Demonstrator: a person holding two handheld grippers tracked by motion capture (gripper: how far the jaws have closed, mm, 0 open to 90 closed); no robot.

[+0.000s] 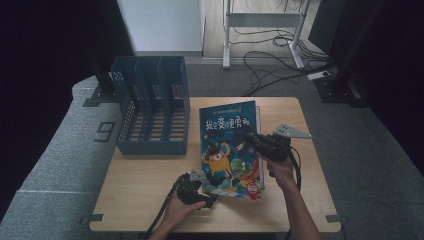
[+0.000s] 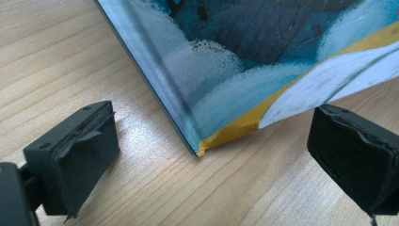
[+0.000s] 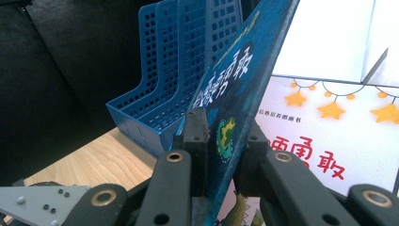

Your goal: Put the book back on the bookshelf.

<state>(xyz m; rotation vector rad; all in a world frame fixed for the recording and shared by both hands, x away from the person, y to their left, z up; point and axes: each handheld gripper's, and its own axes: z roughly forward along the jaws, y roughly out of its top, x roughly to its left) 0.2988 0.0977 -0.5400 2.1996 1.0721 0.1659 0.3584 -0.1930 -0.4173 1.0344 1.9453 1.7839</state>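
Observation:
A picture book with a dark blue cartoon cover lies on the wooden table. My right gripper is at the book's right edge. In the right gripper view, this gripper is shut on the front cover, which stands lifted off the white title page. My left gripper sits at the book's near left corner. Seen from the left gripper view, the left gripper is open, its pads standing either side of the book's corner without touching it.
A blue slotted file holder stands at the table's back left, just left of the book, also seen as the file holder. Bare wood lies in front of it. Cables and a metal stand are on the floor beyond the table.

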